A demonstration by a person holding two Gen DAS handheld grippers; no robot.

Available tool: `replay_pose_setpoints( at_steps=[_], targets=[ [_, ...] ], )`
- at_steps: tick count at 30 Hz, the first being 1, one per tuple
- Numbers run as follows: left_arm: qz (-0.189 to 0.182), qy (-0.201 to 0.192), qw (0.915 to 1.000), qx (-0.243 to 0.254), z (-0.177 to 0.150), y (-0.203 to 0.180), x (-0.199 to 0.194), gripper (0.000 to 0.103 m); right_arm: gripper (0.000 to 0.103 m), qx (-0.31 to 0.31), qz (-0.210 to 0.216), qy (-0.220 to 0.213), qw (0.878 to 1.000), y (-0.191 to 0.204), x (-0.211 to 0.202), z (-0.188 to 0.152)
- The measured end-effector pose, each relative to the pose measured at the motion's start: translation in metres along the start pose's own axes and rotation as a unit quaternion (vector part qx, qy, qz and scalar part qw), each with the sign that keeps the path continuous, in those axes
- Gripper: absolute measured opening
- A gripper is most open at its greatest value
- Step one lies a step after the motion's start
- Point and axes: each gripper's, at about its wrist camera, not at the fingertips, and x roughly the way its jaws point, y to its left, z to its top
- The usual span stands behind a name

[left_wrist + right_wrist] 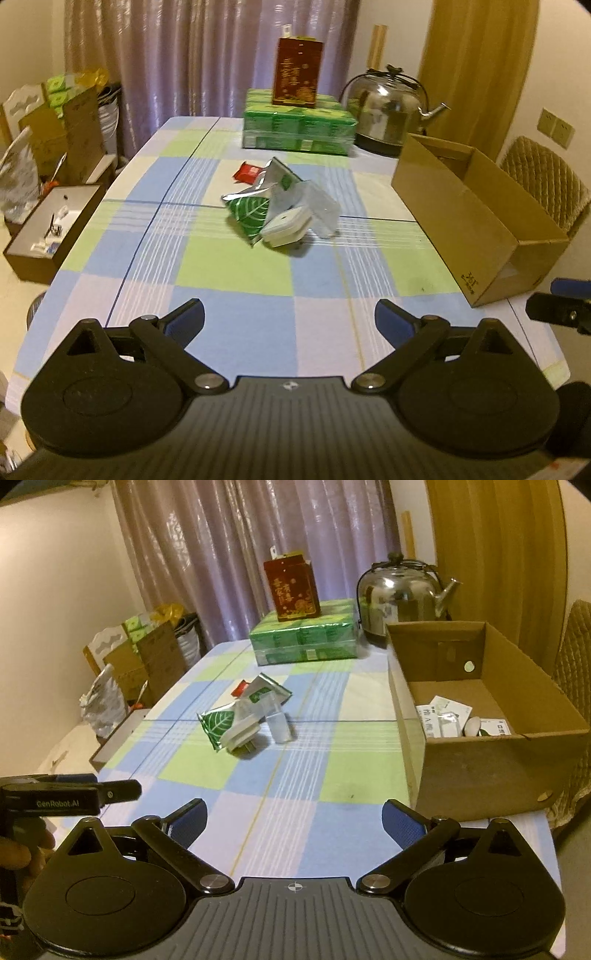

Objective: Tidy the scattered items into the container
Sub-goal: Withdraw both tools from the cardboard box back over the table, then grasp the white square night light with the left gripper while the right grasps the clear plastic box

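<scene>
A small heap lies mid-table: a green leaf-print packet [248, 217] [215, 725], a white flat charger-like block [286, 226] [240, 734], a clear plastic piece [322, 210] [277, 723], a green-and-silver sachet [282, 176] [266, 691] and a small red packet [248, 172] [241, 689]. The open cardboard box [476, 225] [487, 760] stands at the right edge and holds several white packets [445, 716]. My left gripper [290, 321] is open over the near table edge, well short of the heap. My right gripper [293, 821] is open too, beside the box's near corner. Both hold nothing.
At the far end stand a green wrapped carton pack [298, 127] [304, 640] with a red box [297, 74] [291, 589] on it, and a steel kettle [386, 110] [400, 594]. Cartons and bags [62, 136] crowd the floor left of the table. A woven chair [546, 184] sits behind the box.
</scene>
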Motion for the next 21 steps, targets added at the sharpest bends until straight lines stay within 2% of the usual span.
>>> replay_pose_setpoints(
  at_steps=[21],
  targets=[
    [0.001,0.032,0.9993,-0.02,-0.003,0.028,0.039,0.097,0.101,-0.017,-0.002,0.043,0.999,0.002,0.047,0.001]
  ],
)
